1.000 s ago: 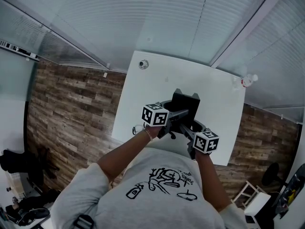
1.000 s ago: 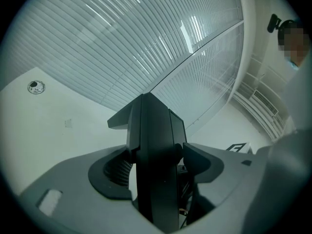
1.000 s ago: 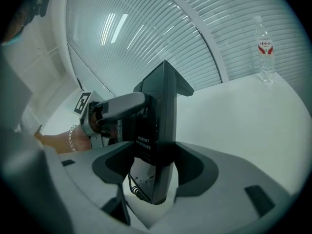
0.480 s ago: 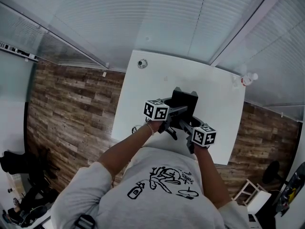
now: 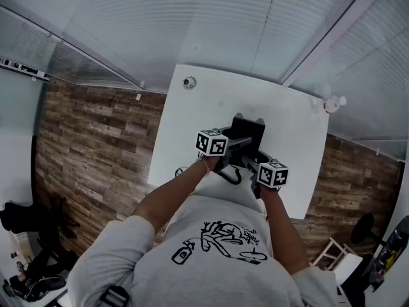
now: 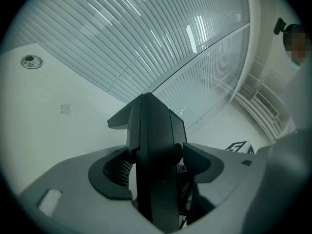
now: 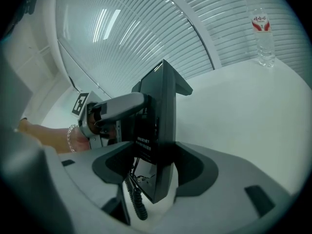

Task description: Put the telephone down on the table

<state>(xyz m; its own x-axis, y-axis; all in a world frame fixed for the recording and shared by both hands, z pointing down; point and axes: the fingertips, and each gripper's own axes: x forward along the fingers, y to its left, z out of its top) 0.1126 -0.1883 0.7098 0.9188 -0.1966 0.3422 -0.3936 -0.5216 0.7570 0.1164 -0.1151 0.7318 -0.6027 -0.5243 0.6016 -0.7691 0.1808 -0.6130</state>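
A black telephone [image 5: 246, 135] hangs tilted on its edge just above the white table [image 5: 192, 117], carried between both grippers. My left gripper [image 5: 238, 146] is shut on its left side; in the left gripper view the telephone [image 6: 157, 145] stands edge-on, pinched between the jaws of the left gripper [image 6: 156, 165]. My right gripper [image 5: 251, 163] is shut on the near right side; in the right gripper view the telephone [image 7: 165, 116] fills the gap of the right gripper [image 7: 157, 172]. A coiled cord [image 7: 135, 199] dangles below it. The left gripper [image 7: 114, 106] shows beyond.
A water bottle [image 5: 332, 105] stands at the table's far right corner, the same bottle [image 7: 262, 30] showing in the right gripper view. A small round fitting [image 5: 189, 82] sits at the far left corner. Wood floor [image 5: 96, 139] flanks the table; slatted blinds [image 5: 223, 24] lie behind.
Both grippers have sunk toward the table with the telephone still held between them. The grip and the tilt look unchanged.
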